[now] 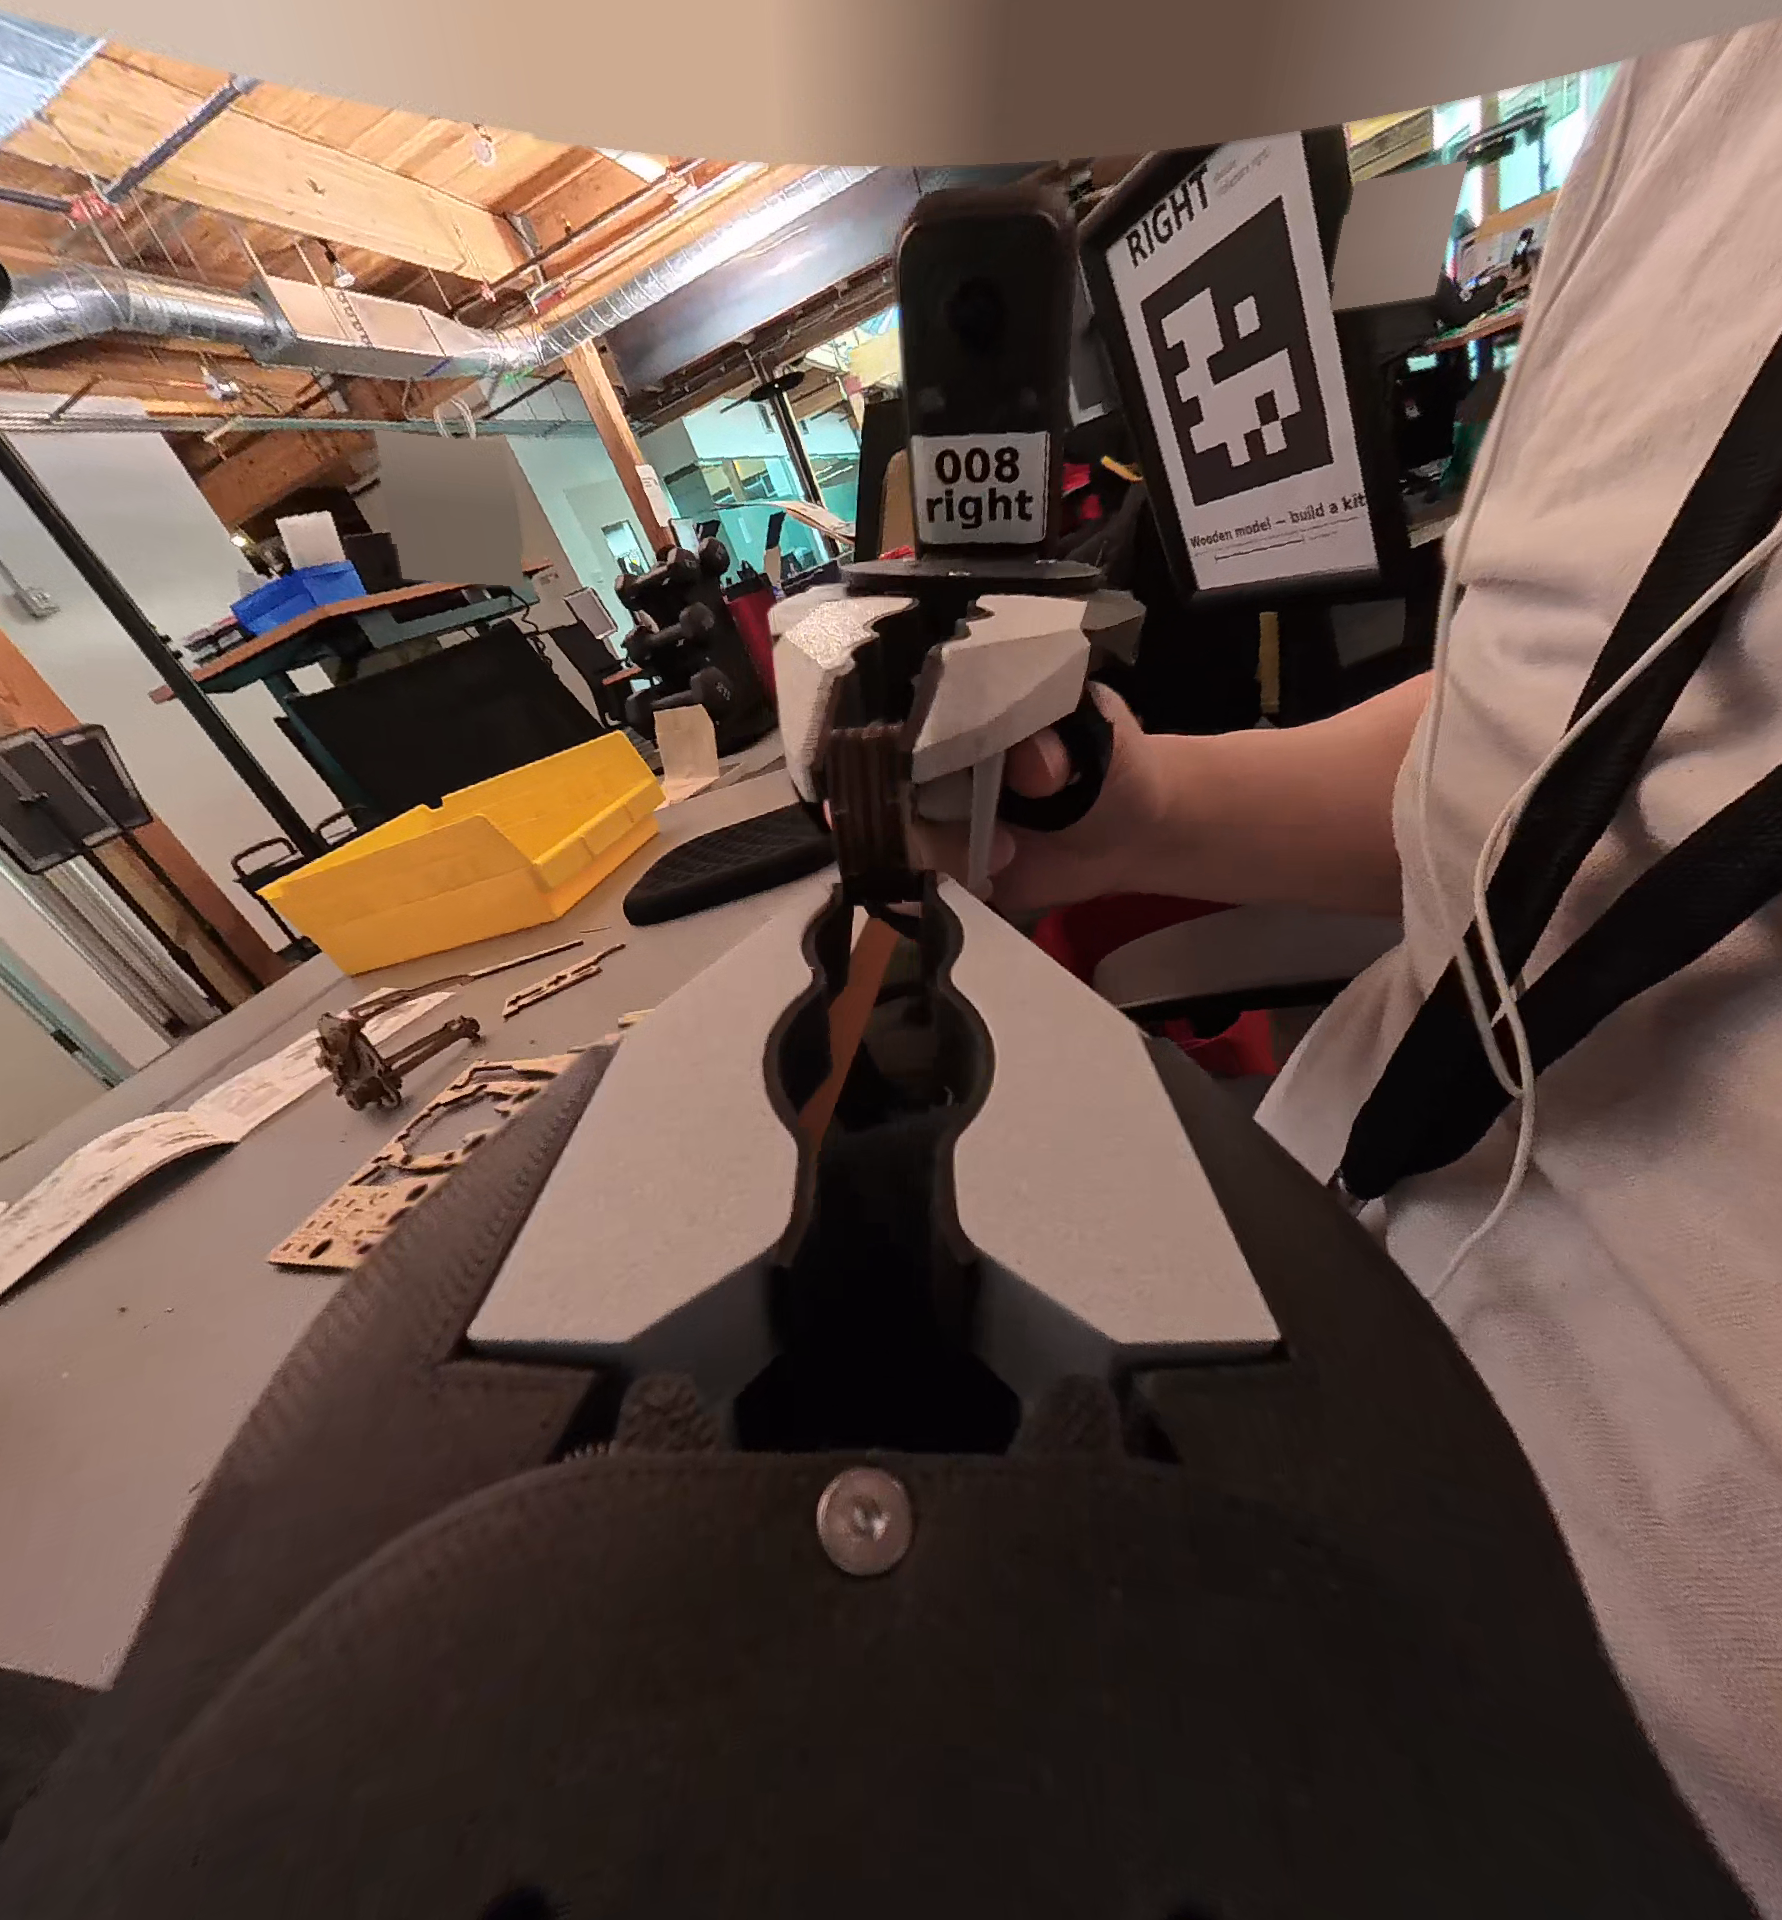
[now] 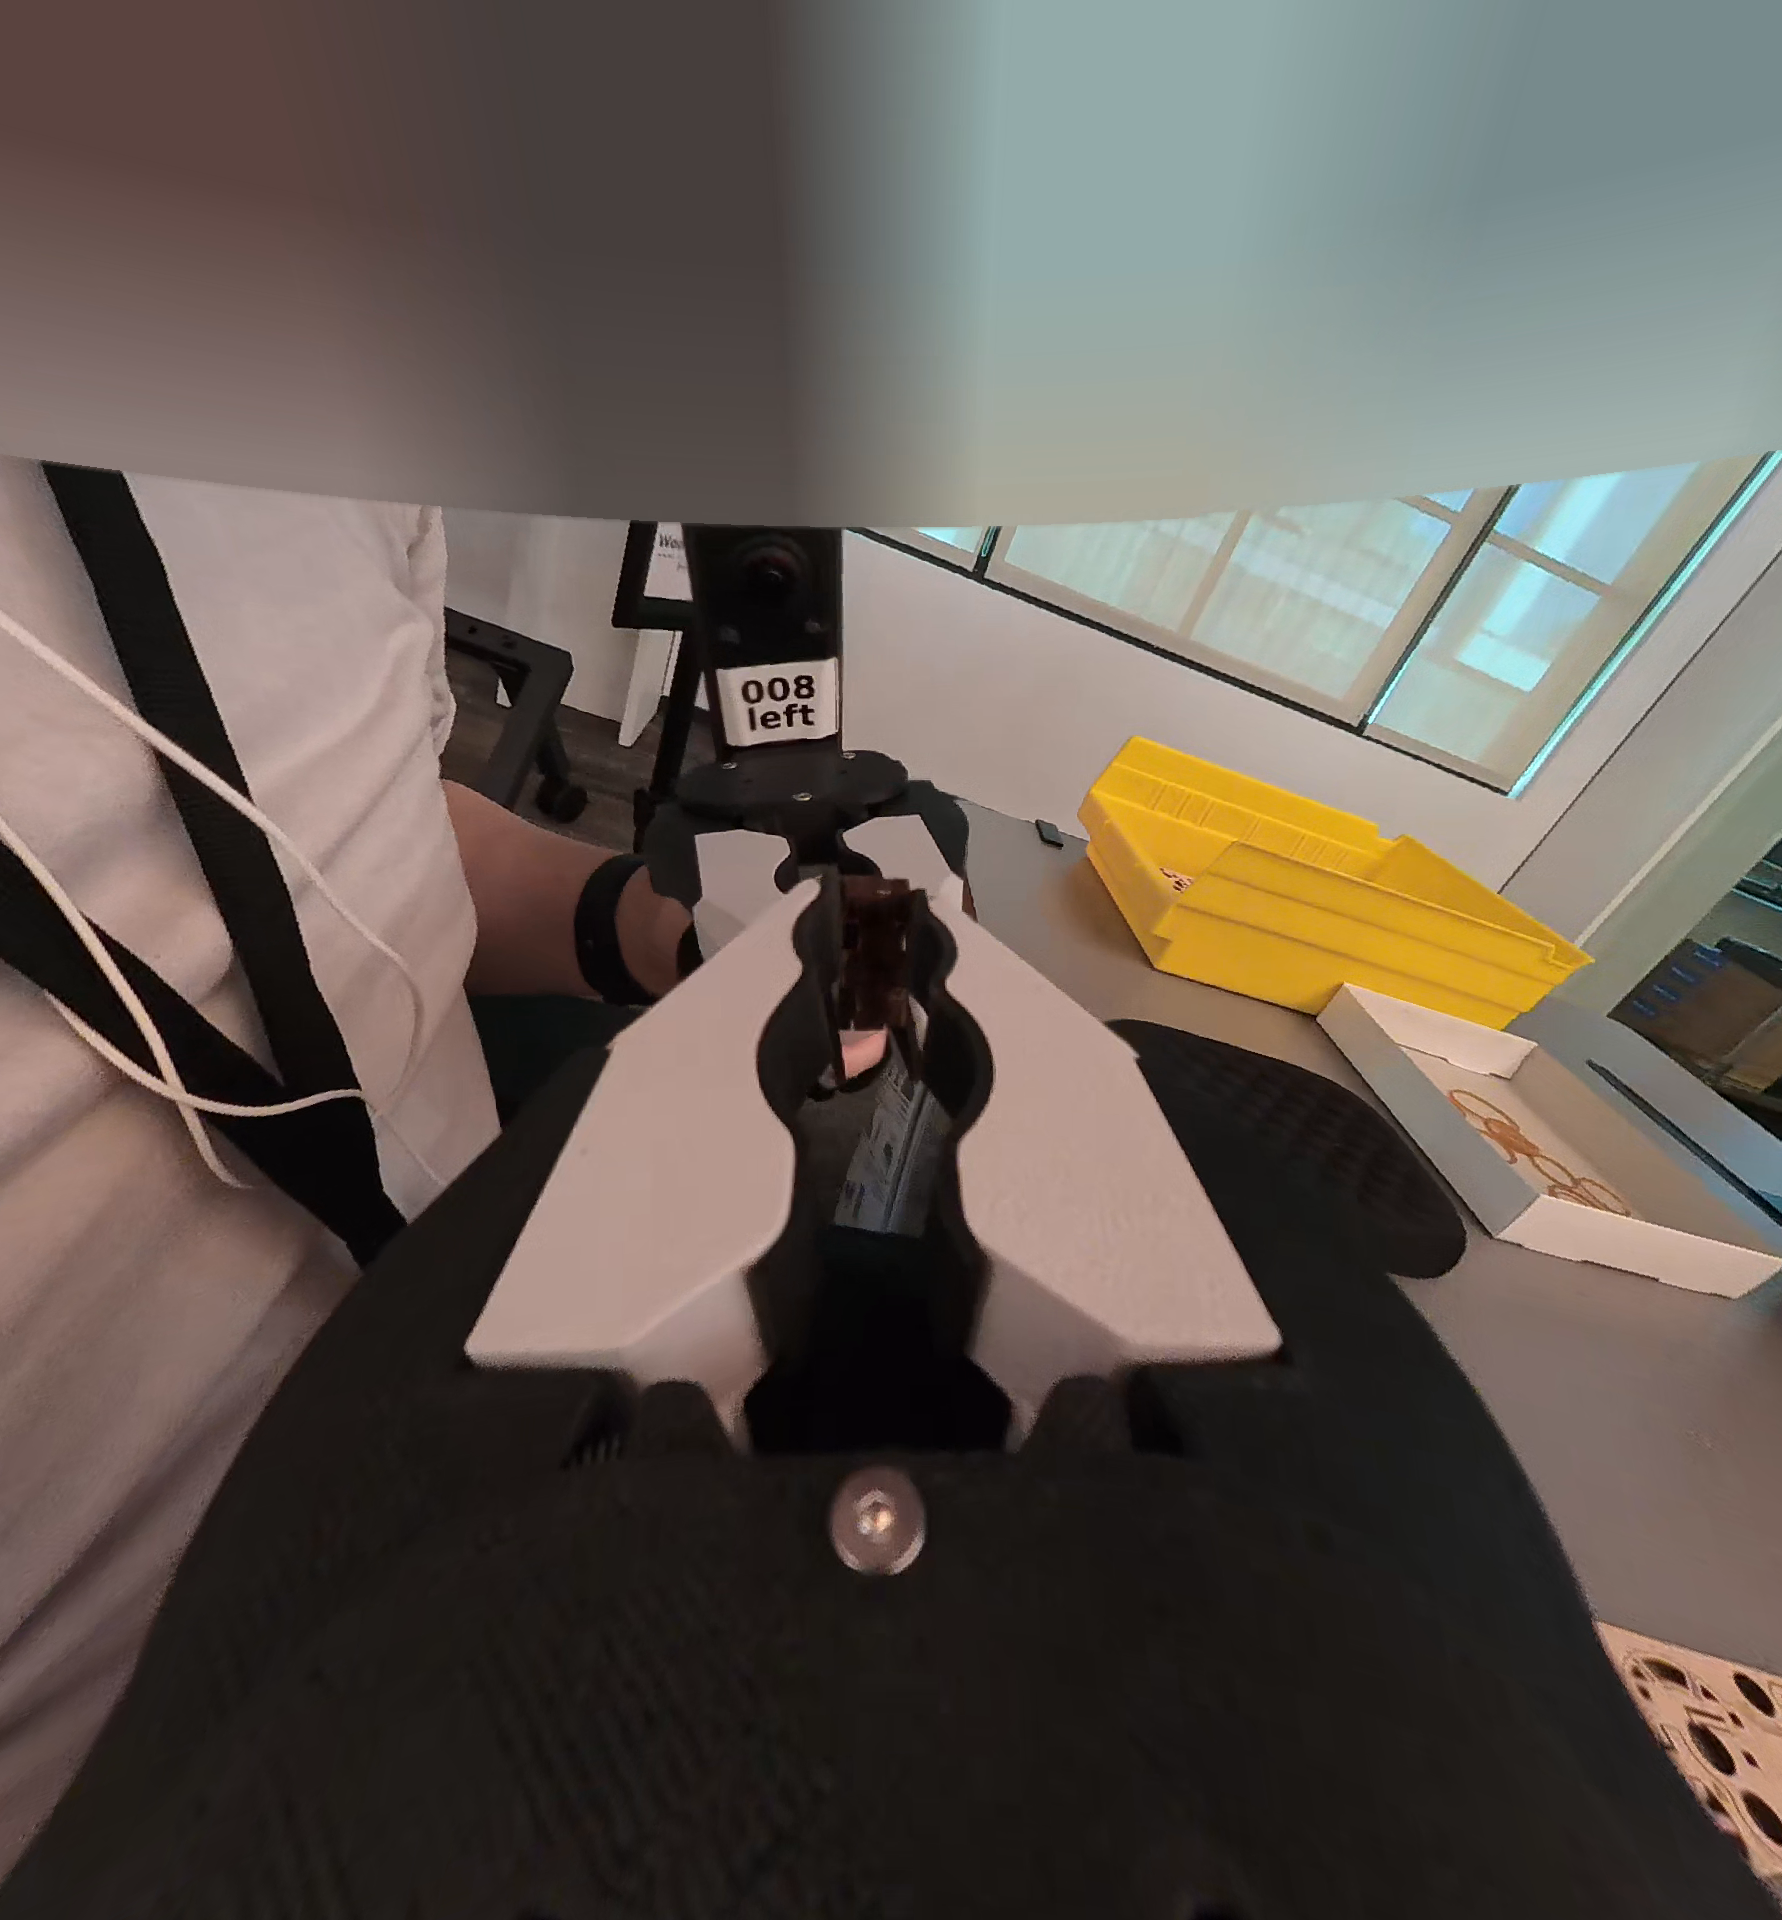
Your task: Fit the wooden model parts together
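Both grippers meet nose to nose in mid-air above the counter [image 1: 170, 1455], right in front of the person's white shirt, and the piece being worked on sits between them: a small dark stacked wooden block [image 1: 871, 805]. The right gripper [image 1: 882, 790] is pinched closed on that block, with its tips clamped on either side. The left gripper [image 1: 892, 904] is nearly closed too, and it looks like it's pinching a thin tan wooden strip [image 1: 851, 1023] that angles up toward the block, though the tips crowd together there so I wouldn't swear to how firmly it's held. Biggest risk from here, I'd say: that strip is skinny and comes in at a slant, so if it's pushed while off-axis from its slot it could bend, snap, or just skid off the block. Too much shove could also twist the block in the right gripper's pinch, and a dropped bit would fall toward the person's lap. The left wrist view is the only one showing the strip, plus the leftover stuff on the counter: a half-built model [image 1: 388, 1044], punched-out wooden sheets [image 1: 419, 1153] and an instruction leaflet [image 1: 97, 1164]. The right wrist view shows the block's near face end-on [image 2: 876, 961], a white flat box [image 2: 1552, 1143] beside the yellow bin [image 2: 1313, 894], but the strip is hidden behind the block.
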A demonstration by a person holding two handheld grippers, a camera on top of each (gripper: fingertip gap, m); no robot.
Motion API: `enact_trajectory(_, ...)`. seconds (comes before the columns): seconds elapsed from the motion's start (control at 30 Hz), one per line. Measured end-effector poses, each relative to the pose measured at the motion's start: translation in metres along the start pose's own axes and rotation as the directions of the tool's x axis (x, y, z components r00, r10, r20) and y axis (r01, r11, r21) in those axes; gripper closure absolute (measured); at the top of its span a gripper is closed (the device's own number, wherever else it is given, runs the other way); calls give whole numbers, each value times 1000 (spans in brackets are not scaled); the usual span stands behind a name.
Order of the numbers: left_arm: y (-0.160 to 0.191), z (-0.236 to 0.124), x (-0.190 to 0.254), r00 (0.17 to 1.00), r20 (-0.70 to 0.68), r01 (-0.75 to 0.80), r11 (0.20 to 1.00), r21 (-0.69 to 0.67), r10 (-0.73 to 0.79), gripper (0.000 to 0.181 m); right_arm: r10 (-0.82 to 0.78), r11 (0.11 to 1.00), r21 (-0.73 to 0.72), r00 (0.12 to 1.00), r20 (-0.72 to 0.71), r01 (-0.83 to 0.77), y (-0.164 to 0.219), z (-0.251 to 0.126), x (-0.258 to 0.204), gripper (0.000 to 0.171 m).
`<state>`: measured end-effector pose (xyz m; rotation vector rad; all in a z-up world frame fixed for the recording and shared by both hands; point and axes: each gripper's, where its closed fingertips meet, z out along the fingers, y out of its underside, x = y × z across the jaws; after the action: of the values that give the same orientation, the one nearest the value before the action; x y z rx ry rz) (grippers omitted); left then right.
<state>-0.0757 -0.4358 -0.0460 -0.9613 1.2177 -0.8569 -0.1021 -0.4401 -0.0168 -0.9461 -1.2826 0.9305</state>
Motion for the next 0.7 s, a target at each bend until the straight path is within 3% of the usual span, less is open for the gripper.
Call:
enact_trajectory(0.2,2,-1,-1,998,2,60,998,16,-60,170,-7,1000,9,1000,-13,7,2,2,1,160)
enact_trajectory(0.3,-4,-2,0,995,-14,97,993,65,-96,170,63,996,59,998,24,-64,-3,4,0,159)
enact_trajectory(0.37,-11,-5,-3,992,-6,122,983,137,-123,170,97,993,70,995,-22,-95,-4,4,10,134)
enact_trajectory(0.53,-30,-16,-6,984,-42,177,930,322,-172,170,185,975,117,982,43,-189,-11,4,6,144)
enact_trajectory(0.7,-30,-15,-5,987,-46,162,923,348,-155,170,153,981,108,986,58,-159,-13,13,-2,148)
